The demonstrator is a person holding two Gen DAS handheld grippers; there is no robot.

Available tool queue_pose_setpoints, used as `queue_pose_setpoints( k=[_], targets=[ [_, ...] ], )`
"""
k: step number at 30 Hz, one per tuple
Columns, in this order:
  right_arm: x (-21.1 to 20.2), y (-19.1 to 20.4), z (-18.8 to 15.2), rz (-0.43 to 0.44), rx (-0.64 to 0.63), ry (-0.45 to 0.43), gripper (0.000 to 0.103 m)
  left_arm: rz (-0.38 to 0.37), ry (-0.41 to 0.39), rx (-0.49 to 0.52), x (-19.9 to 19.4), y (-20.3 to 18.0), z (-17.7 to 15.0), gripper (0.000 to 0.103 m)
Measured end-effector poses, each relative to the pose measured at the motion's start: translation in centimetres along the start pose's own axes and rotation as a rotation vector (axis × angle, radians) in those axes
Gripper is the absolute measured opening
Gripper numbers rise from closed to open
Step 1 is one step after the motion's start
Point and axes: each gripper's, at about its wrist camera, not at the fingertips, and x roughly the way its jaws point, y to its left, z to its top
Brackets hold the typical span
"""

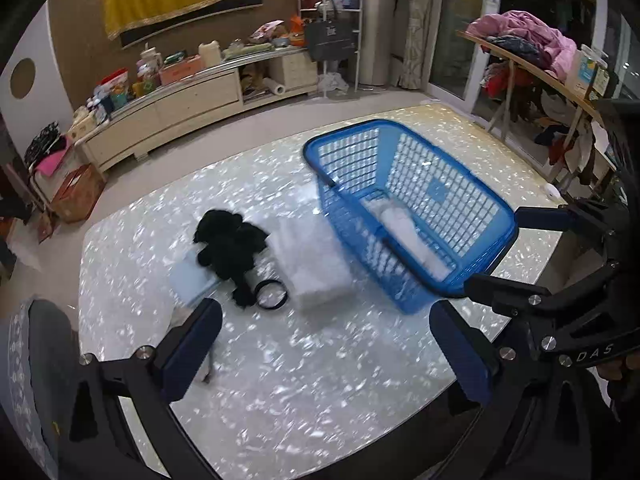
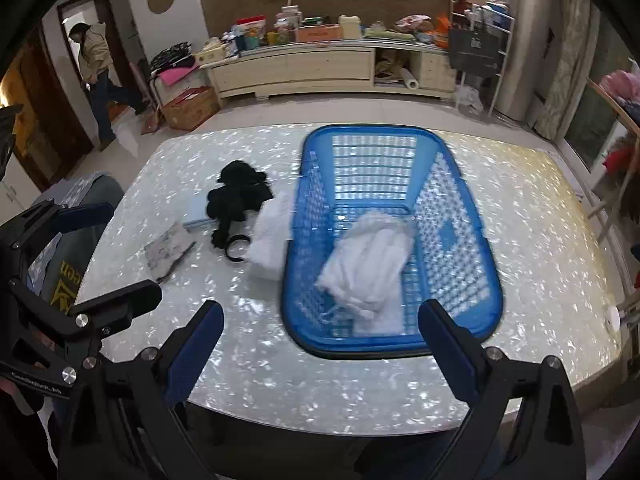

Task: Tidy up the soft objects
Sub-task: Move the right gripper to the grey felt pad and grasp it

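Note:
A blue plastic basket (image 1: 472, 216) (image 2: 296, 280) stands on the pearly table (image 1: 280, 380) (image 2: 360, 392). A white bundle (image 2: 368, 264) (image 1: 412, 240) lies inside it. Left of the basket lie a folded white cloth (image 1: 316, 264) (image 2: 270, 236), a black garment (image 1: 232, 248) (image 2: 238, 192) with a black ring (image 1: 272, 294) (image 2: 236, 250), a light blue pad (image 1: 190, 280) (image 2: 198, 210) and a small grey piece (image 2: 168, 250). My left gripper (image 1: 326, 350) is open and empty over the table's near side. My right gripper (image 2: 320, 340) is open and empty at the basket's near rim.
A long cream cabinet (image 2: 300, 66) loaded with clutter lines the far wall. A person (image 2: 96, 72) stands in the doorway at the left. A rack with clothes (image 1: 532, 44) stands at the right. A chair with grey fabric (image 2: 68, 248) is at the table's left side.

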Motion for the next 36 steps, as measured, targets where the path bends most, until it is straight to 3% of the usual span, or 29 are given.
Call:
queue_pose_setpoints(
  k=[17,36],
  targets=[
    [6.2,9.2,1.8,0.095,-0.164,0.078,0.098,0.069,0.056,-0.149,-1.2,9.8,-5.5,0.103],
    [14.0,17.8,3.1,0.174,-0.33,0.175,0.098,0.121,0.15,-0.291,1.2,18.9,-10.8,0.103]
  ],
)
